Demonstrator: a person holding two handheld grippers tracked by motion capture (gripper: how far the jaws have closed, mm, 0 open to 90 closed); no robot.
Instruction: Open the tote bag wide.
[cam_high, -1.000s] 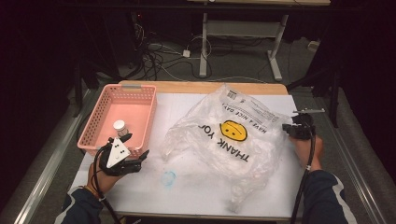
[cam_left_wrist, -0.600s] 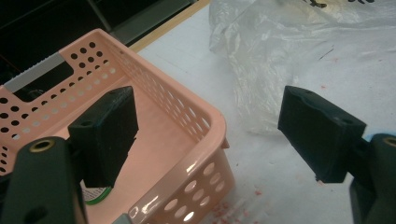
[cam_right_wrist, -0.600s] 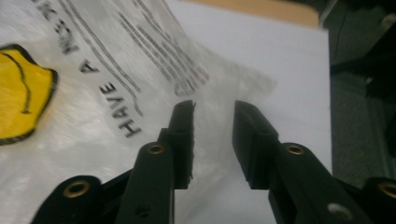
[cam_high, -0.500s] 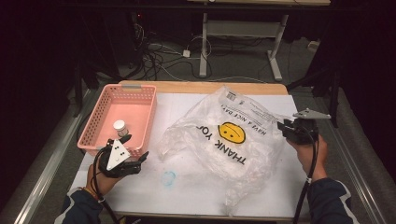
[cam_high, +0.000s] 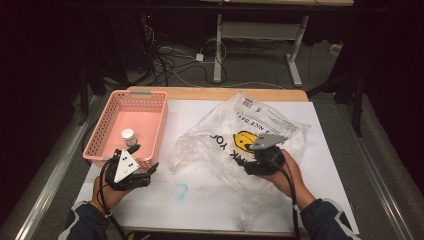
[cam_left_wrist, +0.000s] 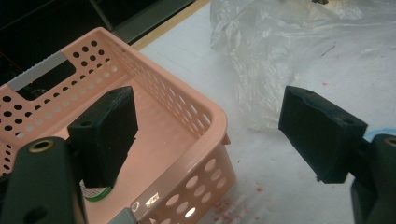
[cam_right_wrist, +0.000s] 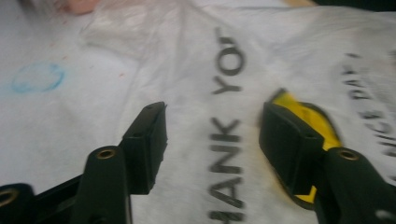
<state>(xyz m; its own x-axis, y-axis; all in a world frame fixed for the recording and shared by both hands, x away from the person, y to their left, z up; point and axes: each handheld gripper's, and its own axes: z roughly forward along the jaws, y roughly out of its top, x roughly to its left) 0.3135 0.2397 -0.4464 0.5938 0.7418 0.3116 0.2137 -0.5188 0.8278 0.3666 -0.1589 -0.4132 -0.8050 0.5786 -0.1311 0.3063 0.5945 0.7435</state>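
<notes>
Over on the right half of the table (cam_high: 200, 210), the right gripper (cam_high: 252, 161) is hovering above the crumpled clear plastic bag with the yellow smiley face and "THANK YOU" print (cam_high: 225, 145). Its jaws have just been opening and now stand apart, with nothing pinched between them; in the right gripper view they straddle the black lettering and the edge of the smiley (cam_right_wrist: 303, 116) without pressing on the film, as far as I can tell.

The left gripper (cam_high: 142, 167) sits by the near corner of the pink perforated plastic basket (cam_high: 150, 100), jaws wide apart too, holding nothing. Inside the basket there's a small white-capped bottle (cam_high: 128, 136) standing upright, so my guess is that one item is already put away. I can't tell whether anything else is inside the bag; it looks mostly flat and deflated.

So progress-wise I'd say mid-way: the bottle is in the basket, and the bag is what's left to deal with, maybe grabbing it again somewhere better.

The bag itself is thin, wrinkly, see-through, lying spread over the white table cover, one edge reaching toward the basket but not touching it. There's also a faint blue ring mark (cam_high: 180, 190) on the cover in front of it.
</notes>
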